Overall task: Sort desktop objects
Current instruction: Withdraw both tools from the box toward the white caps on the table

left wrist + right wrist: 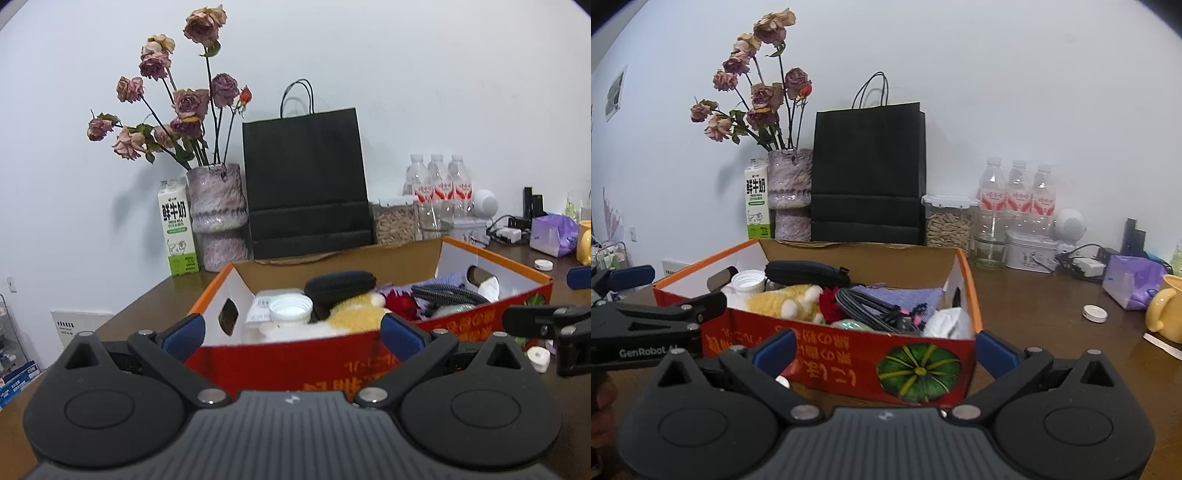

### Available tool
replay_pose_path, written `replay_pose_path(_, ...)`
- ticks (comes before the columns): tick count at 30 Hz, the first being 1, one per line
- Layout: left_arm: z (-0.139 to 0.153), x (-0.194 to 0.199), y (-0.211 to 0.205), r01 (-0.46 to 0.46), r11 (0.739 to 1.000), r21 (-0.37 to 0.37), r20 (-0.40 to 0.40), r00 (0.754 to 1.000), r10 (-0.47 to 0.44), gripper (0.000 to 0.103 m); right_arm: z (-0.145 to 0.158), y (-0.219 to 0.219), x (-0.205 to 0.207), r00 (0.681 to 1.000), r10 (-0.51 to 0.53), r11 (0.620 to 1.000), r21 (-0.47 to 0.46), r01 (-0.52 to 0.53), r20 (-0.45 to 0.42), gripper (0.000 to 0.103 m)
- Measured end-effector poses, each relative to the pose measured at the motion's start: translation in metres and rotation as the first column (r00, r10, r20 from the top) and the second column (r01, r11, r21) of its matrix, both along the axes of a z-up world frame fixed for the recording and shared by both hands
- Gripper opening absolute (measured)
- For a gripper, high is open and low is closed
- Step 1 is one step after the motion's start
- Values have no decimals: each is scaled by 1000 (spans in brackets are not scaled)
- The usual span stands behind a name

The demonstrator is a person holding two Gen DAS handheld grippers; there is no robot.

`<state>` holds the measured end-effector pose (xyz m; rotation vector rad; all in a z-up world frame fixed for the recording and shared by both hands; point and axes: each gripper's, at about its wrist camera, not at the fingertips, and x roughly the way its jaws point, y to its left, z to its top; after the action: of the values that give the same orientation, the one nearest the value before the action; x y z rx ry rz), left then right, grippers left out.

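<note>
Both grippers hover with fingers spread, holding nothing: left gripper, right gripper. The red box, mid-frame on the table, is nearly full. Next, approach the white round lid at right from above, squarely.

left hand-held gripper: matte black, ribbed grey centre, blue finger pads, silver screws | right hand-held gripper: same deal | white "GenRobot" lettering on the left one's side
</note>
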<state>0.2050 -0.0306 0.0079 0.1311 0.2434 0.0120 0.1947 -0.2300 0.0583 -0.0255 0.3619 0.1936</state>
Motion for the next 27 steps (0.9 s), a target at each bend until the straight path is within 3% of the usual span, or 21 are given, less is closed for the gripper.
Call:
replay_pose_path(8, 0, -11, -5, 0, 1000, -13, -26, 1000, -1, 103, -4, -21, -9, 999, -34, 999, 11, 34, -22, 103)
replay_pose_path(15, -5, -9, -12, -19, 1000, 0, -113, 993, 19, 103, -10, -34, -14, 997, -39, 999, -19, 37, -61, 103)
replay_pose_path(20, -9, -6, -15, -16, 1000, -1, -166, 986, 16, 103, -19, -41, -11, 991, -52, 997, -69, 44, -121, 103)
replay_pose_path(27, -15, -5, -22, 11, 1000, 0, -261, 965, -10, 103, -26, -55, 0, 974, -65, 997, -53, 54, -218, 103)
